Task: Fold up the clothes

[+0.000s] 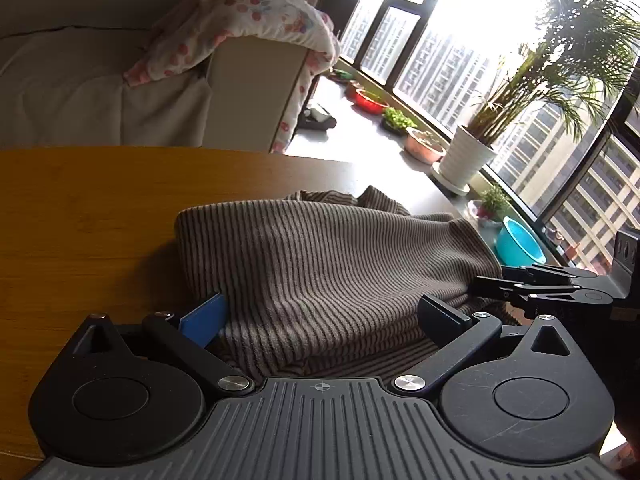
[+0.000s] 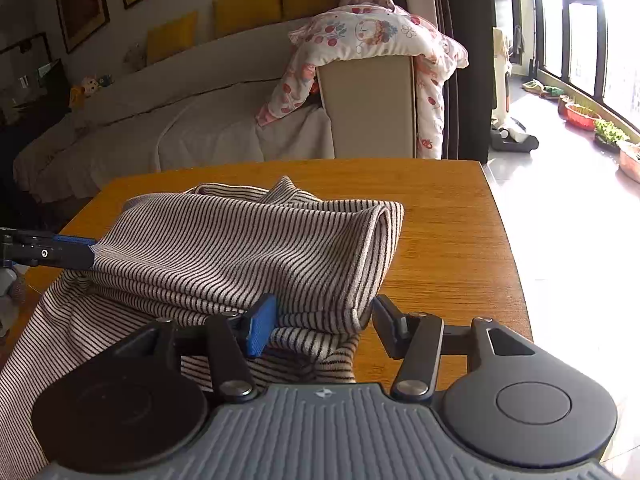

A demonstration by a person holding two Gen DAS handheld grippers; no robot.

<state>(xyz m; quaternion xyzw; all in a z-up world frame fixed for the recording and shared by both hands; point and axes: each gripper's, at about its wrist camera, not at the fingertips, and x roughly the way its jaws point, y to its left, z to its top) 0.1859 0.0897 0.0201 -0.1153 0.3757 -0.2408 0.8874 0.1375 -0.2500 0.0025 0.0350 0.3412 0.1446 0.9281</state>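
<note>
A brown-and-white striped garment (image 1: 328,256) lies folded in a thick stack on the wooden table (image 1: 80,220). My left gripper (image 1: 324,318) stands open, its blue pad and dark pad on either side of the stack's near edge. From the right, my right gripper (image 1: 492,280) reaches the same stack. In the right wrist view the striped garment (image 2: 240,248) has its rolled fold at the right. My right gripper (image 2: 324,324) is open around the near corner, and its pads do not press the cloth. My left gripper (image 2: 86,252) meets the garment's left edge.
A beige sofa (image 2: 180,128) stands behind the table, with a floral blanket (image 2: 372,32) over its arm. Plant pots (image 1: 464,160) and a blue basin (image 1: 516,244) line the window sill at the right. The table's right edge (image 2: 504,240) drops to a pale floor.
</note>
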